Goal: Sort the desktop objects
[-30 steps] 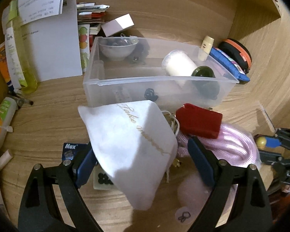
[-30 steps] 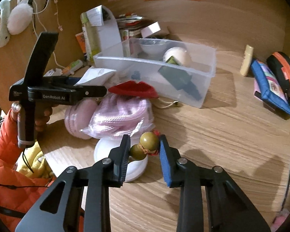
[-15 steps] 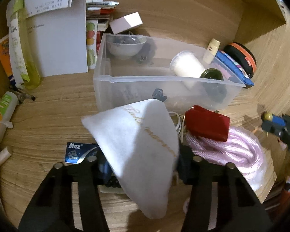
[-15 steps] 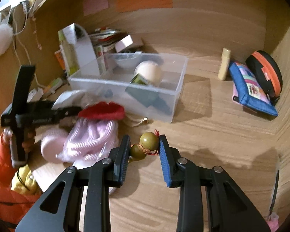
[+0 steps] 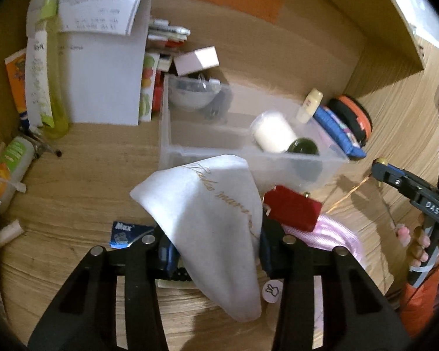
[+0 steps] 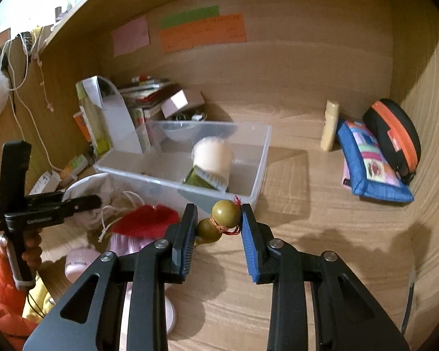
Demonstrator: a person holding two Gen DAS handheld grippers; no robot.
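My left gripper point(image 5: 216, 251) is shut on a white cloth pouch point(image 5: 210, 210) with gold lettering, held just in front of the clear plastic bin point(image 5: 172, 146). The pouch hides the fingertips. My right gripper point(image 6: 219, 228) is shut on olive wooden beads point(image 6: 225, 213) with a red tassel, held above the desk near the bin's front right corner point(image 6: 254, 196). The bin holds a white roll point(image 6: 212, 153), a dark green item point(image 6: 202, 180) and a bowl point(image 5: 190, 96). The right gripper also shows in the left wrist view point(image 5: 379, 169).
A red pouch point(image 5: 292, 207) and pink rope point(image 5: 336, 231) lie by the bin. A blue pouch point(image 6: 371, 163), an orange-black case point(image 6: 395, 134) and a cream tube point(image 6: 329, 130) sit at right. Papers, bottles point(image 5: 41, 67) and books point(image 5: 152, 87) stand at back left.
The left gripper closed on the white pouch and lifted it slightly. The right gripper carried the beads up and forward, away from the pink rope toward the bin's front right corner.
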